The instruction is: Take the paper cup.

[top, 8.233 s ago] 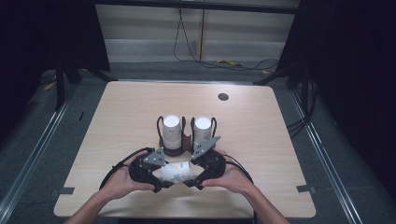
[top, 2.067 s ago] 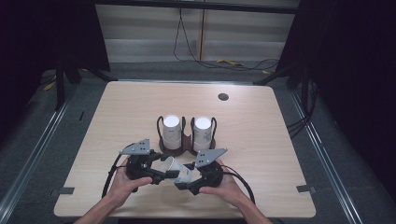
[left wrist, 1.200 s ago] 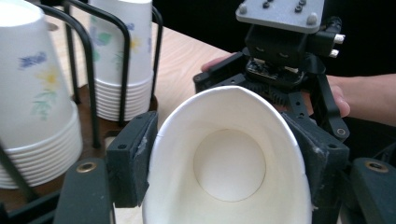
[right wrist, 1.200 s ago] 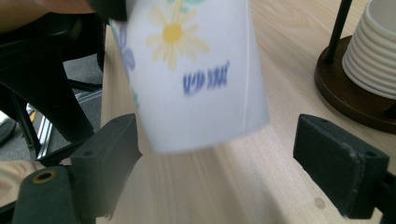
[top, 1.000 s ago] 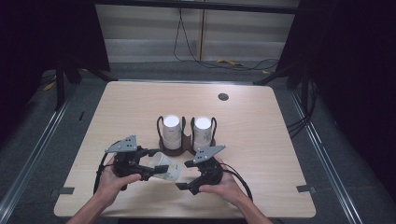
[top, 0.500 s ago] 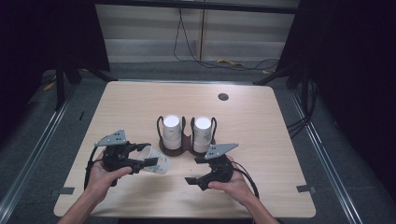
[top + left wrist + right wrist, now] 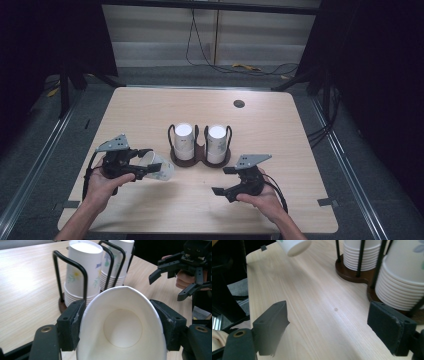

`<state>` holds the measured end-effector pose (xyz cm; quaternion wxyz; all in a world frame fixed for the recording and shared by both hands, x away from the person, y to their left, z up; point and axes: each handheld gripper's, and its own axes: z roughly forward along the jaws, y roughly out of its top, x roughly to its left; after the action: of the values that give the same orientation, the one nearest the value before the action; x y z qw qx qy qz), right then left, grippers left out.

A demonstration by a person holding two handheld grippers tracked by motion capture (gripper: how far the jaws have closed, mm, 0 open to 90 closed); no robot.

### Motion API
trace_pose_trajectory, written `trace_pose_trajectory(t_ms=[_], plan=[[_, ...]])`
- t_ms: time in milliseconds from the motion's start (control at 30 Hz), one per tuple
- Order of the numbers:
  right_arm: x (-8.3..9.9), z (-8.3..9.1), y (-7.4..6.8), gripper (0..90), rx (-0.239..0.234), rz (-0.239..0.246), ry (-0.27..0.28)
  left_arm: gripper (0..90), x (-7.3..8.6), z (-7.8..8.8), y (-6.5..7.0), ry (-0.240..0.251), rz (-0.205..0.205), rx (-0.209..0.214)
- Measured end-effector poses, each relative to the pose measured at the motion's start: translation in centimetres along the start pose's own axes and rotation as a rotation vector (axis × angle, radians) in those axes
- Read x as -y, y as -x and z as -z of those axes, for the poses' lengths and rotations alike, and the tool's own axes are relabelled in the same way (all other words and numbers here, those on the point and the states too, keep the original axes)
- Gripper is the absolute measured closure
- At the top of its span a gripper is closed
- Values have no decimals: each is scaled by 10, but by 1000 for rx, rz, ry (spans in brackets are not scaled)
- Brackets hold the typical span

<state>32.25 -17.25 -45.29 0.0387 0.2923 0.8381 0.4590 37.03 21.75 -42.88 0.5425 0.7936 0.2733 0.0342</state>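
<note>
Separation looks done, since our left gripper (image 7: 146, 167) pinches one white paper cup (image 7: 159, 166), squashed oval, above the pale wooden table (image 7: 280, 125), our right gripper (image 7: 223, 181) spread empty, placement remaining

Each hand carries a black gripper with a boxy body. The left gripper (image 7: 145, 165) and the right gripper (image 7: 223, 181) both have a flat grey three-cornered plate on top, pale against the dark frame. A thin black cable loops from the back of each gripper past the wrist. Up close, the jaws are matt black bars ending in thick, blocky rubber pads with worn, slightly chipped edges. A brass-coloured ring sits in a round hole near the base of each jaw, and a small dark screw hole marks each pad block. The forearms are bare, with no sleeves showing on them.
</note>
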Motion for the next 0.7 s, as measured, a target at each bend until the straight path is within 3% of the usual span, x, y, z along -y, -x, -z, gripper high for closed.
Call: trace_pose_trajectory(t_ms=[700], plan=[[6, 1, 8, 176, 20, -33, 12, 310, -9, 5, -34, -32, 13, -115]])
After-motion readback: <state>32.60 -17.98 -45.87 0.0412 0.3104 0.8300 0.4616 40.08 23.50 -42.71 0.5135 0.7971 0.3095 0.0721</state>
